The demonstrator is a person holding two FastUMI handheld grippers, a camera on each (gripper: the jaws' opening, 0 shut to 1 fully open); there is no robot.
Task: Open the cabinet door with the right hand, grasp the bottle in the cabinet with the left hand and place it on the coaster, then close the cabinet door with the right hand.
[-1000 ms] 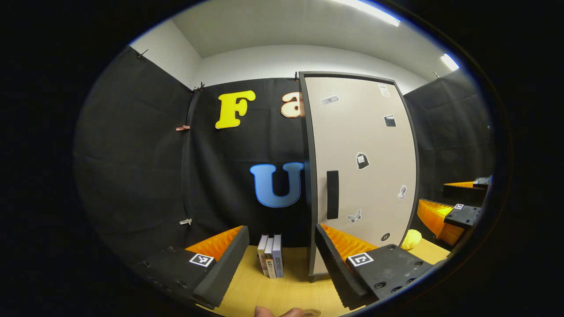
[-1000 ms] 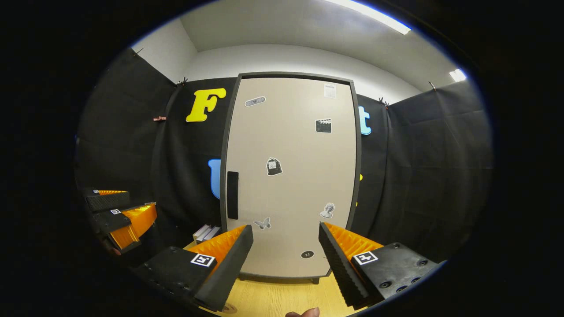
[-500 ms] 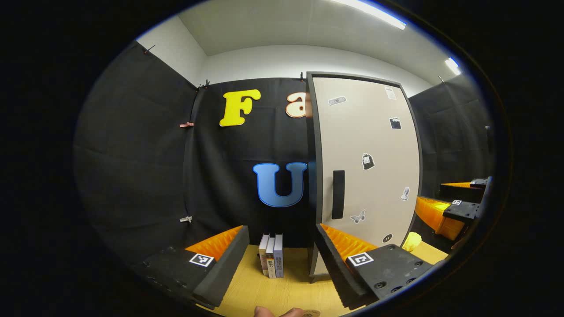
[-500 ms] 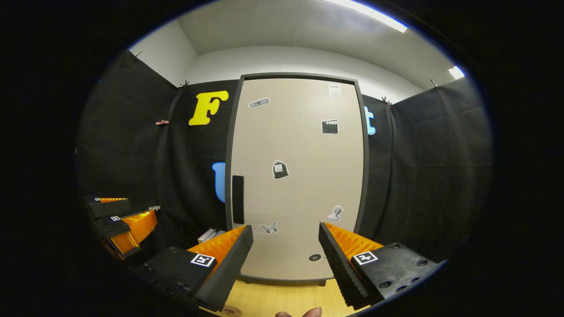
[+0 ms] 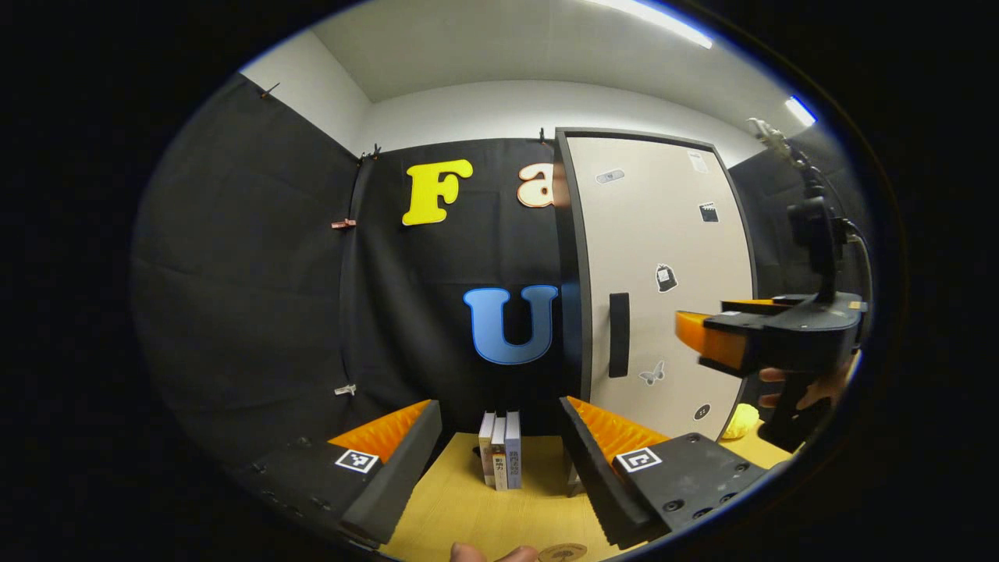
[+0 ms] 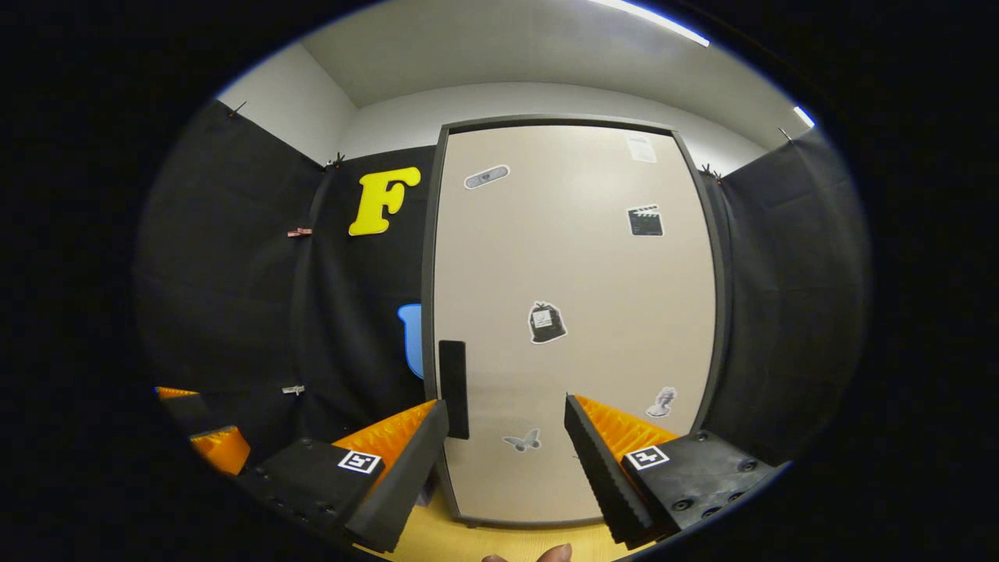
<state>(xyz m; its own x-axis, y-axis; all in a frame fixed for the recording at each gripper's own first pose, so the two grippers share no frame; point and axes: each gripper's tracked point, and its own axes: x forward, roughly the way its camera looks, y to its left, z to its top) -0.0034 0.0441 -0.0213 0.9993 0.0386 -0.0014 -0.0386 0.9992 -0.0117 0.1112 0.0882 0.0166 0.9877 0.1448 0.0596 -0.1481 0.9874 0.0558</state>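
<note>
My right gripper point(image 6: 506, 468) hangs just before the tall beige cabinet door with dark frame point(image 6: 574, 312), fingers apart, nothing between them — the door is shut, its black vertical handle point(image 6: 453, 389) just above the near-left finger. My left gripper point(image 5: 499, 468), fingers also apart, sits left of that door over the yellow wooden tabletop point(image 5: 468, 507). A round brown coaster point(image 5: 563, 553) lies nearest; three upright books point(image 5: 501, 460) stand farther back, left of the door.

Beige cabinet door point(image 6: 574, 312) closed, upright; coaster point(image 5: 563, 553), apparently, on tabletop.
</note>
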